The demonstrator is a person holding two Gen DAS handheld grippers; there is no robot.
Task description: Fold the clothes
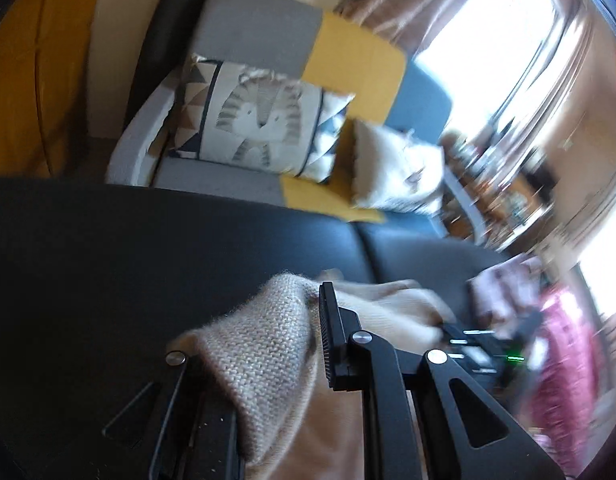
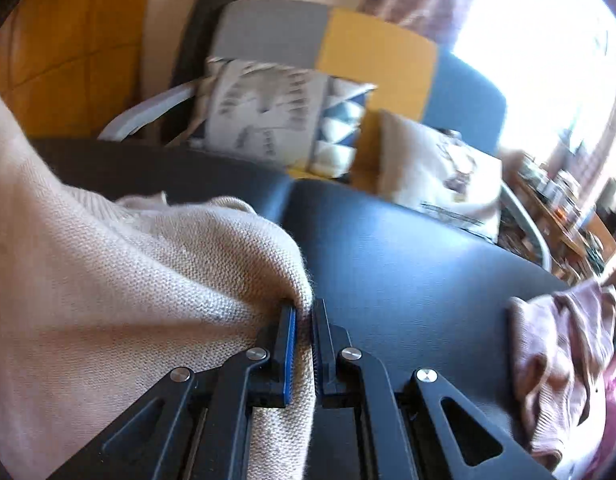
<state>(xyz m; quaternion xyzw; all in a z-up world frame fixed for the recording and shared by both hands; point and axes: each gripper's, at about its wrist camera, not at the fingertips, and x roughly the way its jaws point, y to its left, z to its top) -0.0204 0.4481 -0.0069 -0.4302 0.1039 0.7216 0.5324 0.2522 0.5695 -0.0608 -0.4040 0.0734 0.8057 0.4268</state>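
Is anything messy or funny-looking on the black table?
Only a little. A pinkish garment lies crumpled at the black table's right edge, unfolded. The beige knit sweater is bunched up too, but both grippers are clamped on it, so that's just mid-fold. Nothing looks spilled or torn.

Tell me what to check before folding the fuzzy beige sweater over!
1. Right gripper shut on the sweater: ok, knit is pinched between the pads.
2. Left gripper shut on the sweater: ok, knit is draped over one finger and caught beside the other.
3. Bare table ahead to lay the fold on: ok.
4. Pink cloth out of the way: ok, it lies apart at the table's right edge.
5. Sweater lying flat, no wrinkles: not ok, it is bunched.
6. Sleeves tucked in: cannot tell.
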